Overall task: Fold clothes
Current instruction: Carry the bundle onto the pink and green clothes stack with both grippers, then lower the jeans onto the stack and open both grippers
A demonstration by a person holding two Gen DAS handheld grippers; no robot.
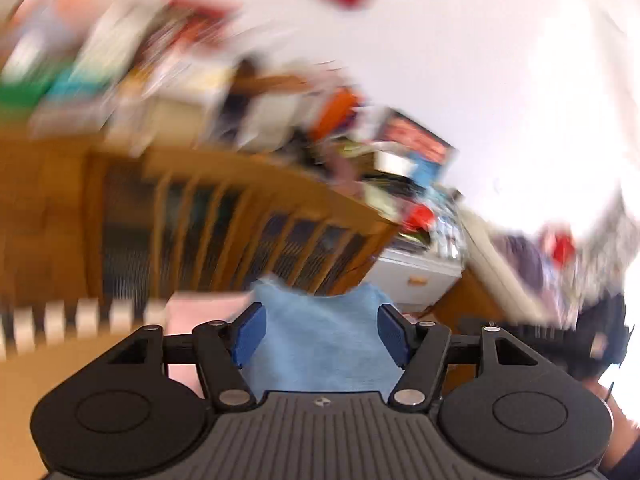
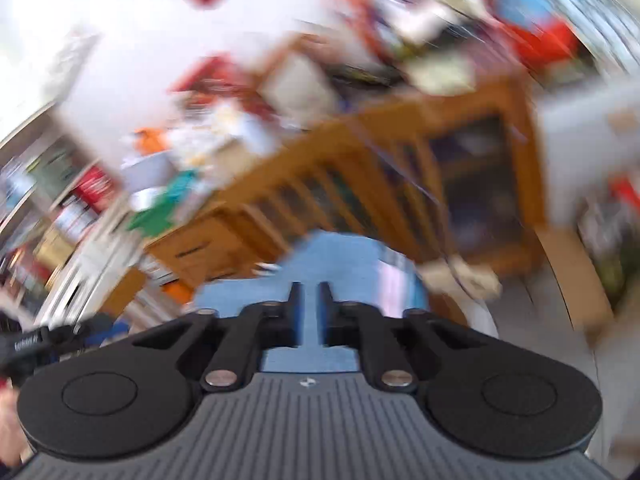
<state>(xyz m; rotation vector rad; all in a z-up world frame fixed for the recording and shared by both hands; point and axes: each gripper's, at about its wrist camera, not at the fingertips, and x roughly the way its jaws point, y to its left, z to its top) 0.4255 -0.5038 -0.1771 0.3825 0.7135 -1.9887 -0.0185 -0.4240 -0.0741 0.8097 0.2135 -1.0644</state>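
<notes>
The left hand-held gripper (image 1: 320, 330) is standing apart over the blue cloth (image 1: 320, 340), gripping nothing. The right hand-held gripper (image 2: 312, 312) is sitting nearly together around that blue cloth (image 2: 340, 256). A blurred wooden cabinet (image 1: 240, 208) is standing beyond.

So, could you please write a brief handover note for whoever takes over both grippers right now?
Left gripper: open, blue pads apart, nothing pinched; the blue cloth lies beyond them.
Right gripper: jaws nearly shut, blue cloth in the gap; whether it is gripped is unclear.
A pink garment lies beside the blue one.
Done: no finished fold can be made out through the blur.
Left: fold the clothes.
</notes>
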